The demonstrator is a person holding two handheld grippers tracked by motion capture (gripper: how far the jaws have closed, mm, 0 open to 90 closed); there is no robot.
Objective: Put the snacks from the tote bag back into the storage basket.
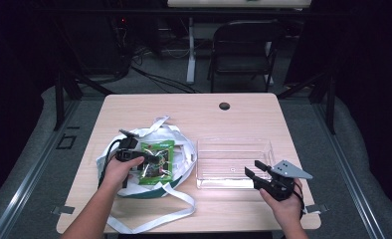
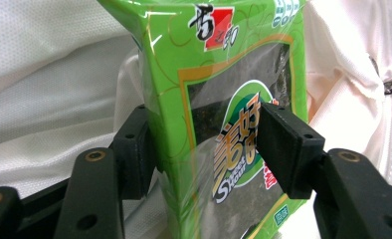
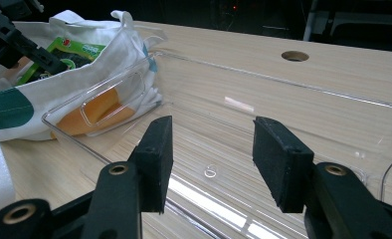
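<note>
Left hand-held gripper (image 2: 206, 144) sat low in the left gripper view, jaws set around a glossy green plastic snack packet (image 2: 224, 99) with red and white print and a dark window. Right pad (image 2: 283, 149) pressed flat on the packet's printed face, left pad (image 2: 134, 149) against its folded edge; held, then, at a fairly wide span. Packet stood upright and slightly tilted, running off the top of that frame, with white cloth behind it on both sides.

In the high view, same left hand-held gripper (image 1: 149, 160) lay at centre left, reaching into a crumpled white fabric tote bag with a dark green band (image 1: 134, 191). Green packet (image 1: 157, 162) rested inside the bag's open mouth, long white straps trailing toward the lower middle of the frame. Bag lay on a pale wood-grain bench (image 1: 194, 109) with a round cable hole near its far edge.

Right hand-held gripper (image 1: 253, 170) hovered at lower right of the high view, jaws wide apart and holding nothing, pointed at the near right corner of a clear rectangular plastic bin (image 1: 234, 147). In the right gripper view, the two black pads (image 3: 156, 154) framed the bin's transparent floor (image 3: 219, 144); bag and packet (image 3: 74, 52) sat at upper left, just beside the bin's left wall.
</note>
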